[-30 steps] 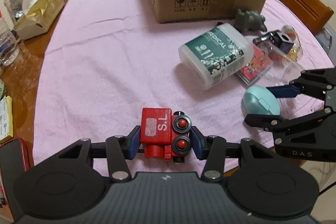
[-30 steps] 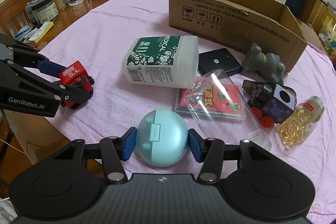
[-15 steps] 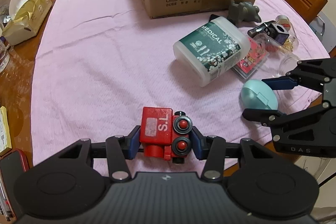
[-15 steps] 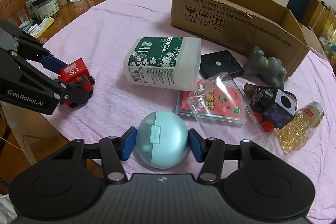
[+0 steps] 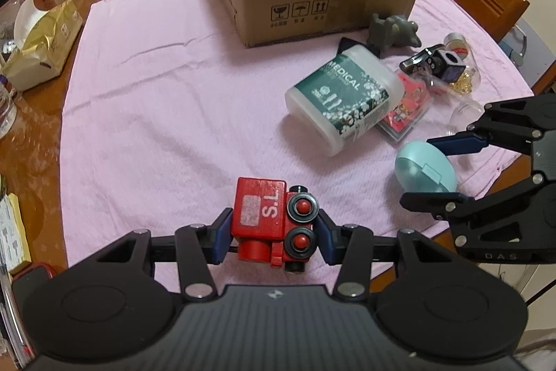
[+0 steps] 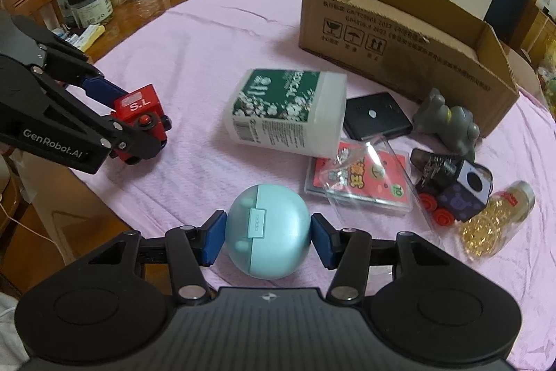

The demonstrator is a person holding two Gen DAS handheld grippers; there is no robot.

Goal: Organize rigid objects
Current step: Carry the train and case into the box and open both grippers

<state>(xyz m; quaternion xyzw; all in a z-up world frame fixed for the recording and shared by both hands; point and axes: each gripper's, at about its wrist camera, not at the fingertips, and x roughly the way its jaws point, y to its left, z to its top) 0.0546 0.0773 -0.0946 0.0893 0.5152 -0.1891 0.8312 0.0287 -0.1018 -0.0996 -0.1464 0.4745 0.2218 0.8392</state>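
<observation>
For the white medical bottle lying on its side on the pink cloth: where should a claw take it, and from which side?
Grip the white medical bottle across its labelled body, on the two long flat sides, coming from above. It lies flat; one end rests over the card pack and black case, so that end is crowded. The end toward the red toy train is freer.

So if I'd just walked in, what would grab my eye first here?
Probably the two black claws, each clamped on something near the table's front edge: the left gripper pinches a red toy train, the right gripper a pale blue egg-shaped case. Behind them, an open cardboard box sits on the pink cloth, with a tipped white bottle and a jumble of small toys beside it.
</observation>
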